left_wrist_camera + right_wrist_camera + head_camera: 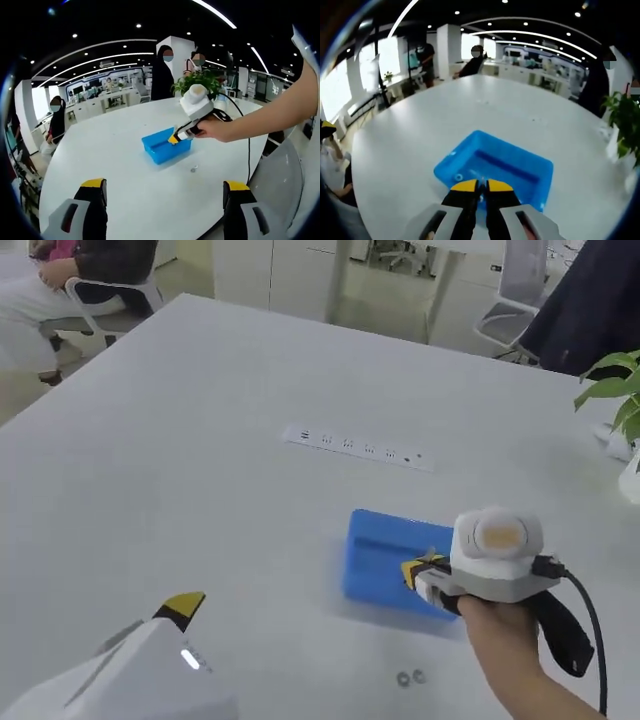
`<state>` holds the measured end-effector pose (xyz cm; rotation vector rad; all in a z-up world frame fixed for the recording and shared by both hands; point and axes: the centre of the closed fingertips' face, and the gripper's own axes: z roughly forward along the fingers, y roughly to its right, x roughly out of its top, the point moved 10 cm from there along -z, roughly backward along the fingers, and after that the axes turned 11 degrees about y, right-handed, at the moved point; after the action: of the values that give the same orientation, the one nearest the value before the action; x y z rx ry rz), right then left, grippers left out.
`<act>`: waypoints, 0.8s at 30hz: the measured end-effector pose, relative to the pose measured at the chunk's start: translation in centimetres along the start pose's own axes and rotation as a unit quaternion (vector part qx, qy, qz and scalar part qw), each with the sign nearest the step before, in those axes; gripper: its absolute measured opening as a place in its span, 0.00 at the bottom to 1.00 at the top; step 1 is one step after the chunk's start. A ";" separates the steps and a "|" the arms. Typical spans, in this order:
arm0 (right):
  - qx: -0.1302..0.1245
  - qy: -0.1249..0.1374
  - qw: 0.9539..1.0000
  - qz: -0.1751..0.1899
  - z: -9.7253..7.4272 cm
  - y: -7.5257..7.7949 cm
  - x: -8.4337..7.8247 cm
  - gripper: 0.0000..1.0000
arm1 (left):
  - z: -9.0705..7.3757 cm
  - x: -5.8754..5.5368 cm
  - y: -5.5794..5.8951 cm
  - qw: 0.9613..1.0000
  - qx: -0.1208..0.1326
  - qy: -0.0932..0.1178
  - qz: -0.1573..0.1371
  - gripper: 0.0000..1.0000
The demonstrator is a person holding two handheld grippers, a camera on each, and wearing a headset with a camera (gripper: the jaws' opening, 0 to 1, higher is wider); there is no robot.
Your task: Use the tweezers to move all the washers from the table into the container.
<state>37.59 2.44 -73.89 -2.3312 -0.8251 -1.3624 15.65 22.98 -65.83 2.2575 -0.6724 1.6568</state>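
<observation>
White tabletop (420,125), container (520,150) just under the jaws of the right gripper (481,186).
They are clenching tweezers (479,199) for dropping; left gripper (164,185) is idling, jaws released.

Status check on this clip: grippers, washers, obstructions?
Left gripper open, empty. Right gripper shut over blue container. Two washers on table. Nothing in the way.
</observation>
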 end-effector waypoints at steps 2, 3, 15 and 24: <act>-0.002 0.013 1.000 0.002 -0.4 0.1 0.5 0.02 | 0.0 0.1 0.0 1.000 0.002 0.002 0.007 0.99; -0.005 0.027 1.000 0.007 -0.7 0.1 1.1 0.02 | 0.0 0.3 -0.1 1.000 0.004 0.004 0.009 0.99; 0.001 0.093 0.996 0.010 -6.0 -0.8 4.0 0.03 | -0.5 0.5 0.0 1.000 0.011 0.006 0.019 0.99; -0.008 0.113 0.993 0.039 -9.2 -1.9 3.1 0.03 | -0.3 0.5 0.1 1.000 0.001 0.010 0.020 0.99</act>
<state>31.29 -0.02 -66.63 -2.1441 -0.6507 -1.5687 15.49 22.92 -65.29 2.2410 -0.7171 1.6967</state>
